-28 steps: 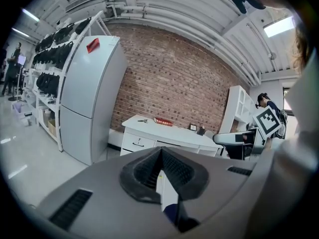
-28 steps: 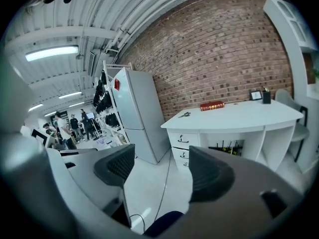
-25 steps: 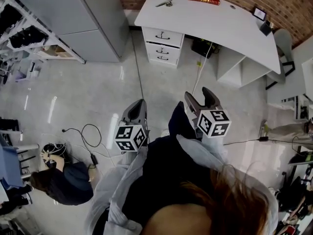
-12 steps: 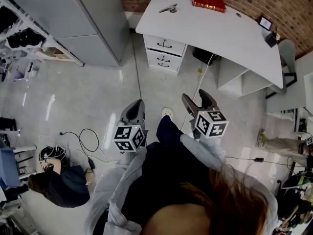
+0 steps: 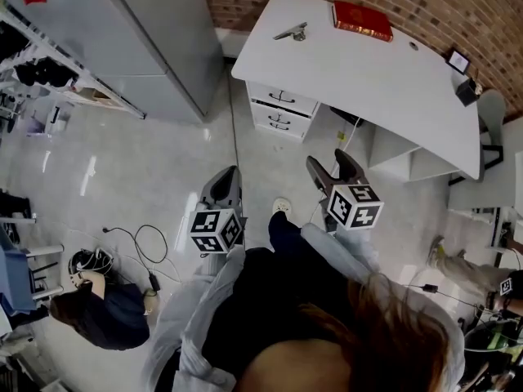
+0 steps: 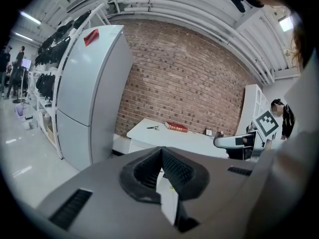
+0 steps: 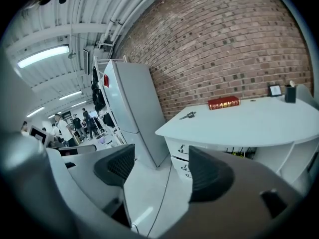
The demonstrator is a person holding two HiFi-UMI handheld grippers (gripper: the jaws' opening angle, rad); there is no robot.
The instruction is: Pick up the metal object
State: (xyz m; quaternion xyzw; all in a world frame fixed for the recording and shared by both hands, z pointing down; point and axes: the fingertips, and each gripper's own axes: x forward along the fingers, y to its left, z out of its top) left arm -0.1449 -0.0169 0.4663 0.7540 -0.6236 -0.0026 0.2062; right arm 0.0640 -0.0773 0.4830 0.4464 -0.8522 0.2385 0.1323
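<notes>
Metal object point(image 5: 292, 32): small silvery piece lying flat near the far-left corner of the white tabletop point(image 5: 384, 80), untouched and well apart from both grippers.
Red book point(image 5: 362, 20): flat along the far edge, to the right of the metal object and not touching it.
Drawers point(image 5: 282, 109): under the tabletop's left end, below that corner.
Right gripper point(image 5: 331, 163): released, jaws wide apart with nothing between them, pointed toward the tabletop, probably readied for the grasp.
Left gripper point(image 5: 226, 180): clenched on nothing, held over the floor point(image 5: 122, 162), apparently idle.
Stage: approach; the person must likely get closer before reaching.
</notes>
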